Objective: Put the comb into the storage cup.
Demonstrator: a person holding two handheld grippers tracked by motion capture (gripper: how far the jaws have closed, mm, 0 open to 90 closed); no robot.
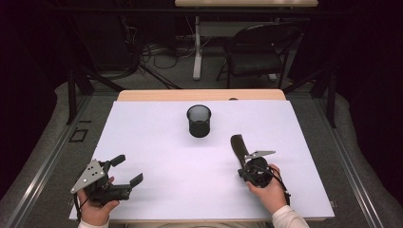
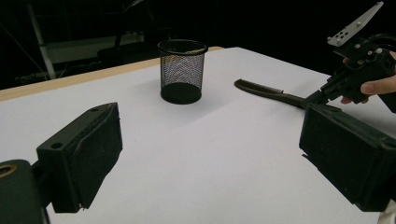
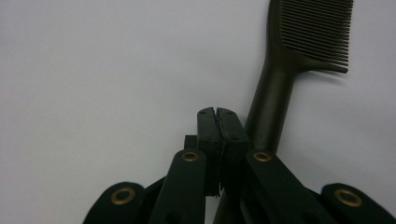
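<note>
A black comb (image 1: 237, 145) lies on the white table sheet (image 1: 166, 156), its teeth end pointing away from the person. My right gripper (image 1: 244, 165) sits at the comb's handle end. In the right gripper view its jaws (image 3: 217, 114) are shut pad against pad with nothing between them, and the comb handle (image 3: 273, 107) runs just beside and under the right jaw. A black mesh cup (image 1: 198, 121) stands upright at the table's middle back. My left gripper (image 1: 128, 168) rests open at the near left, aimed toward the cup (image 2: 182, 70) and the comb (image 2: 266, 91).
The sheet's wooden edge (image 1: 199, 95) runs along the back. Beyond the table stand a dark folding chair (image 1: 259, 52) and a desk leg with cables on the floor.
</note>
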